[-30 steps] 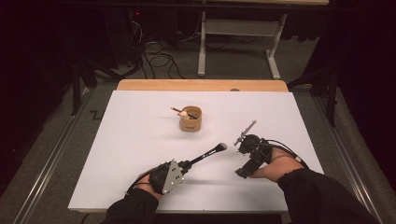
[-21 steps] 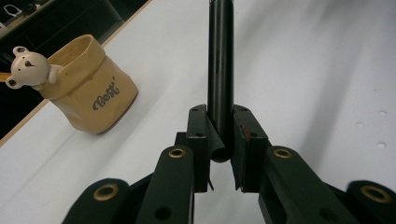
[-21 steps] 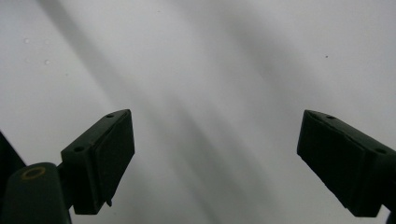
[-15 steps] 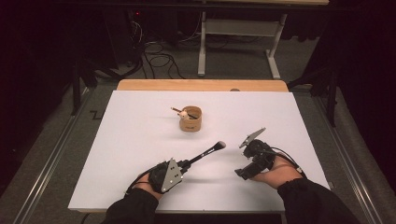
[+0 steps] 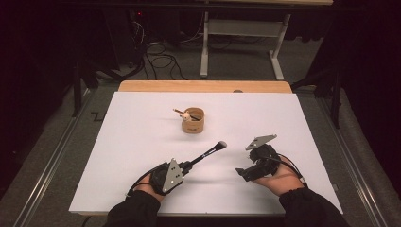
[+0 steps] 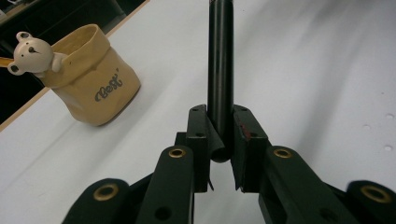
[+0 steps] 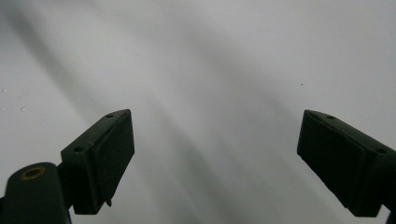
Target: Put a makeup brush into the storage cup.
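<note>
My left gripper (image 5: 187, 166) sits near the front of the white board (image 5: 137, 142), shut on the black handle of a makeup brush (image 5: 207, 152). The brush slants up and to the right, and its pale head hangs over the board. In the left gripper view the handle (image 6: 220, 70) is clamped between the pads of the left gripper (image 6: 220, 137). My right gripper (image 5: 242, 173) rests low at the front right, its jaws pointing left. In the right gripper view the right gripper (image 7: 219, 161) stands open, with bare white board between its jaws.
A small tan fabric cup (image 5: 193, 122) stands at mid-board with a bear-topped stick (image 5: 186, 115) in it. It also appears as the cup (image 6: 95, 84) up left in the left gripper view. A wooden strip (image 5: 203, 86) borders the far edge. Beyond are cables and a metal stand.
My right gripper has sunk toward the board and drifted slightly right and nearer the front. The left gripper and the brush have not moved.
</note>
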Action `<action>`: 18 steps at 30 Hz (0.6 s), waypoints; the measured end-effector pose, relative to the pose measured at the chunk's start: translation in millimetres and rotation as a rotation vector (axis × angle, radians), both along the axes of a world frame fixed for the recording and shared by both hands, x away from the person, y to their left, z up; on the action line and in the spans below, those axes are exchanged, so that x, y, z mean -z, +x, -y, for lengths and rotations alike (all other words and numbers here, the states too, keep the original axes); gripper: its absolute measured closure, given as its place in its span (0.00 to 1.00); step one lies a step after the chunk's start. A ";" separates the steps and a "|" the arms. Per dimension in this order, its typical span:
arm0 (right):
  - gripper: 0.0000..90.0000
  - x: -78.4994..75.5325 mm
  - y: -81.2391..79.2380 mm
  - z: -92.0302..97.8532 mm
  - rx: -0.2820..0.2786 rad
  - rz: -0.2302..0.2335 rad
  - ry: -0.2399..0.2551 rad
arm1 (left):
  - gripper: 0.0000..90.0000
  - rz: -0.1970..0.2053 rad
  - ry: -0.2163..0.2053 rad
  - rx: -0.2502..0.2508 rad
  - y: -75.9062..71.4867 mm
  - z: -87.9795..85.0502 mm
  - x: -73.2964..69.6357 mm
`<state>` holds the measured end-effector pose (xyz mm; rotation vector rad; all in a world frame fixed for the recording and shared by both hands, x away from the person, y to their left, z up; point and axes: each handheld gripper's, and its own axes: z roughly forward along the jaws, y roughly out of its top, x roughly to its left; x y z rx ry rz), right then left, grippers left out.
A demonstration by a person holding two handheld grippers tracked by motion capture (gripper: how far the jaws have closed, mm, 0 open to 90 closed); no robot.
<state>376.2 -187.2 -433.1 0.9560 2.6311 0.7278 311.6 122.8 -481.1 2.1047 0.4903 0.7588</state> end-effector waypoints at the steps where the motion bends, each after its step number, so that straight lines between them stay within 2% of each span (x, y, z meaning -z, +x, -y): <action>1: 0.13 1.1 -0.5 0.3 0.004 -0.001 0.017 | 0.88 -0.001 -0.001 -0.001 0.2 -0.1 0.1; 4: 0.13 4.5 -2.0 1.2 0.006 0.022 0.026 | 0.88 -0.007 -0.005 -0.005 0.6 -0.7 0.2; 6: 0.13 6.2 -3.2 1.8 0.020 0.022 0.048 | 0.88 -0.013 -0.012 -0.007 1.1 -1.3 0.1; 10: 0.13 10.5 -5.2 4.1 0.038 0.062 0.070 | 0.88 -0.028 -0.036 -0.016 2.5 -3.1 0.0; 14: 0.13 15.7 -7.0 7.1 0.055 0.070 0.112 | 0.88 -0.043 -0.054 -0.021 3.8 -4.8 -0.1; 18: 0.13 19.7 -9.0 10.2 0.067 0.101 0.133 | 0.88 -0.053 -0.062 -0.021 4.7 -4.8 0.9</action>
